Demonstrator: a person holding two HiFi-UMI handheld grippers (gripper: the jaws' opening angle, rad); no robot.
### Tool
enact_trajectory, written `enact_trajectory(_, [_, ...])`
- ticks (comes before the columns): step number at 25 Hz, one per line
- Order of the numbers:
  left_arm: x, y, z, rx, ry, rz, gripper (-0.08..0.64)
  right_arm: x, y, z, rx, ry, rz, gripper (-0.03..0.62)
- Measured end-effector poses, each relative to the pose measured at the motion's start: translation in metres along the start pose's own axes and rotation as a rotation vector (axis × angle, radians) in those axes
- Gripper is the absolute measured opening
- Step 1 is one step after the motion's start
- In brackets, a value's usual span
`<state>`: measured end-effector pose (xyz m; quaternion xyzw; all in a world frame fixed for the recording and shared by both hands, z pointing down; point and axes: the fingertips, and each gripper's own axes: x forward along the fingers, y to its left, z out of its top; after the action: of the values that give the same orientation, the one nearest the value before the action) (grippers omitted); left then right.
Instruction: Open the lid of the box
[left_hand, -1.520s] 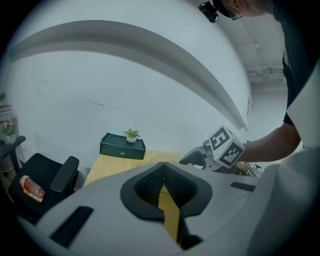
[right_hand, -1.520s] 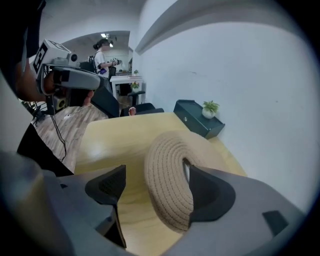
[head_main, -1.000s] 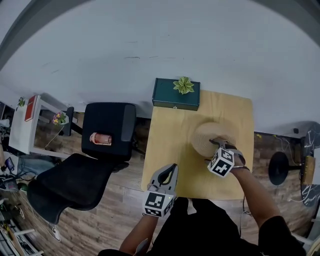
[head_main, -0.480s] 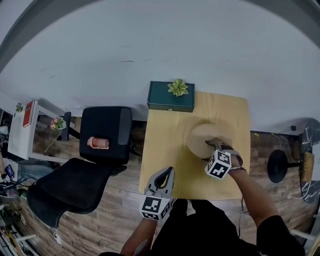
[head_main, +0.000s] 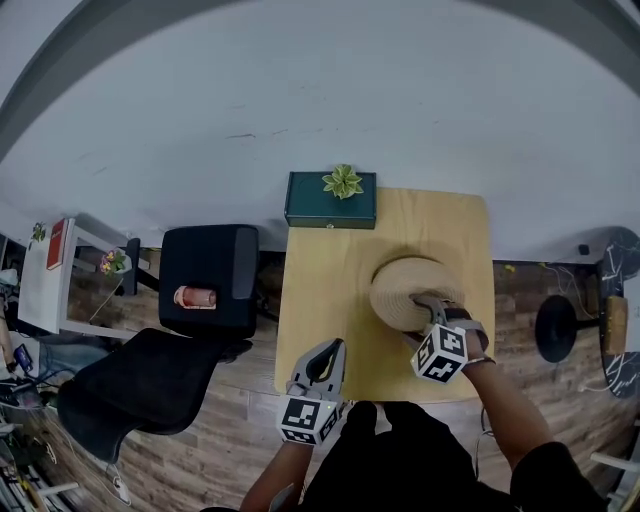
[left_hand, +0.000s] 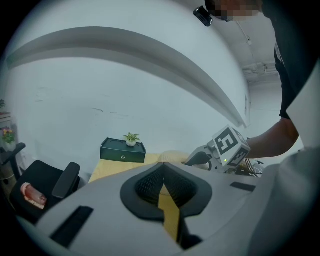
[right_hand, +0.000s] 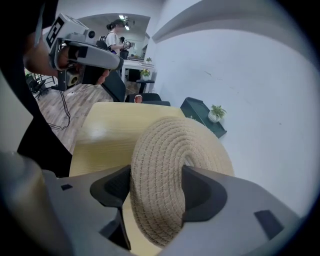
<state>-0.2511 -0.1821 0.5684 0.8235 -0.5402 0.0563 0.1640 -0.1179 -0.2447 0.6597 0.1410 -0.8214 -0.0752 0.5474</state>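
Presently: woven lid (right_hand: 167, 150) being clamped in my right gripper (right_hand: 156, 186), over the right half of the table (head_main: 320, 300).
Item one, I am holding the lid's coiled dome between my right jaws, which have just been closing and are pressing on it from both sides, the lid tilting; the woven box (head_main: 385, 308) is sitting on the table's right half. Item two, my left gripper (head_main: 338, 348) is hovering over the table's front left corner, jaws clenched together on nothing. Item three, a dark green case (head_main: 330, 200) carrying a small plant (head_main: 343, 181) is lying at the table's back left corner; a black chair (head_main: 205, 265) is standing off the table's left side.
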Motion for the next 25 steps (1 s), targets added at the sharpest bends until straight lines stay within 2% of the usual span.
enact_trajectory(8, [0.009, -0.033, -0.002, -0.005, 0.019, -0.061, 0.018, -0.042, 0.029, -0.023, 0.001, -0.020, -0.055, 0.325])
enact_trajectory(14, [0.023, -0.063, -0.006, 0.053, 0.036, -0.152, 0.018, -0.064, 0.052, -0.064, 0.010, 0.020, -0.078, 0.325])
enact_trajectory(20, [0.035, -0.090, 0.002, 0.047, 0.036, -0.194, 0.018, -0.063, 0.086, -0.113, 0.019, 0.072, -0.037, 0.325])
enact_trajectory(25, [0.039, -0.100, -0.011, 0.041, 0.073, -0.211, 0.018, -0.053, 0.106, -0.144, 0.028, 0.113, 0.014, 0.324])
